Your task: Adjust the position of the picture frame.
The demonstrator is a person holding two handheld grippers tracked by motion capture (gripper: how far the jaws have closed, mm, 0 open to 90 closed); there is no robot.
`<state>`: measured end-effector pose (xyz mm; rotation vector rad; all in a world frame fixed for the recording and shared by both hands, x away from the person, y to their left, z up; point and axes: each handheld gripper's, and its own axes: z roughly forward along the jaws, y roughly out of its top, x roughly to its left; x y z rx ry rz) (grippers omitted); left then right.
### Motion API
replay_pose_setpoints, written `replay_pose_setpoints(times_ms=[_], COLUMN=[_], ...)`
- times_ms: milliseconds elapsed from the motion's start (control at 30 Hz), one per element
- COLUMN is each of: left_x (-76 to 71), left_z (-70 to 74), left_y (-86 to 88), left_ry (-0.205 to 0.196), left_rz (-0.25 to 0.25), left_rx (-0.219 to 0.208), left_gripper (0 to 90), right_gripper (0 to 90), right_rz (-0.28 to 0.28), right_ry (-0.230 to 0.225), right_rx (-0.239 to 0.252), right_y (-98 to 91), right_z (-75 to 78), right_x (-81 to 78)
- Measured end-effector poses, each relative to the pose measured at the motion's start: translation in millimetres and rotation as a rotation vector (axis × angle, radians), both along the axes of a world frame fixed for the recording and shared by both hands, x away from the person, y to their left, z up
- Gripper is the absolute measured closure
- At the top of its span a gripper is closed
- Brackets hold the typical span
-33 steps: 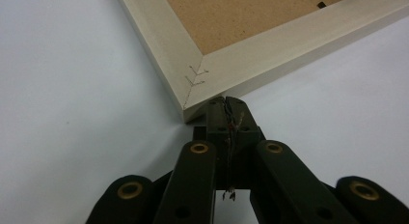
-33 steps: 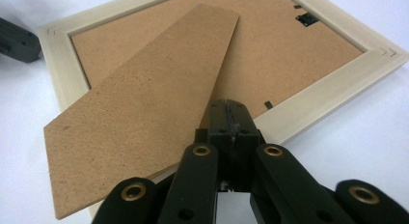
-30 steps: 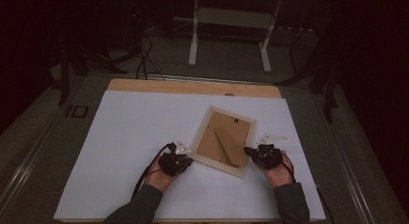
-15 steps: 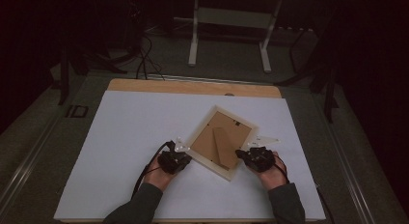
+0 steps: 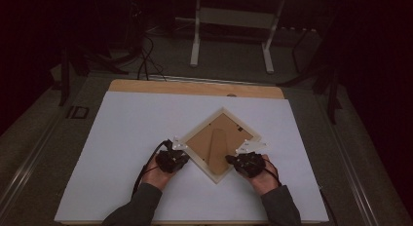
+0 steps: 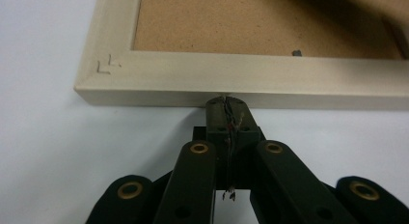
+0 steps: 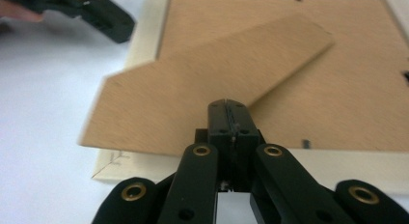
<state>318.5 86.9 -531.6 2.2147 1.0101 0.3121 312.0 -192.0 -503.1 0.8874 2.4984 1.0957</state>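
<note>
Left gripper view shows your left gripper (image 6: 226,105) fully closed on nothing, its tips butted against the outer edge of the pale wooden picture frame (image 6: 251,74). Your right gripper (image 7: 227,110) is likewise shut and empty, poised over the frame's brown fibreboard easel stand (image 7: 202,93). The frame lies face down, turned like a diamond, on the white table sheet (image 5: 126,133). Expect it to be light, stiff and quick to slide; any glass underneath would be fragile. Grip the wooden rail, not the thin stand.
</note>
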Motion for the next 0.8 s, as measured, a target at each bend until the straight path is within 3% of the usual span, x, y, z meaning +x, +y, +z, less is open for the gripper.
replay_pose_setpoints(times_ms=[67,167,233,367,533,800], left_x=[0.5,1.9,2.5,2.8,1.7,-0.6], left_z=[0.0,-0.5,-0.5,-0.5,-0.3,0.3], left_y=[0.8,2.9,4.0,4.4,3.1,0.0], left_ry=[0.002,0.007,0.004,0.003,-0.001,0.0], left_rz=[0.003,0.004,0.008,0.008,0.014,0.002], left_rx=[-0.002,-0.013,-0.012,-0.011,-0.003,-0.001], left_gripper=[89.7,89.7,89.7,89.6,89.6,89.0], right_gripper=[90.0,90.0,90.0,90.0,90.0,90.0], right_rz=[0.017,0.04,0.053,0.058,0.005,-0.076], right_ry=[-0.001,0.014,0.003,-0.002,-0.028,-0.022], right_rx=[-0.014,0.006,-0.027,-0.023,-0.009,-0.007], right_y=[7.5,12.4,21.1,21.9,6.5,-14.0], right_z=[-2.2,-3.7,-5.7,-4.2,2.4,-2.3], right_x=[-1.1,-1.4,-2.3,-0.3,12.3,30.5])
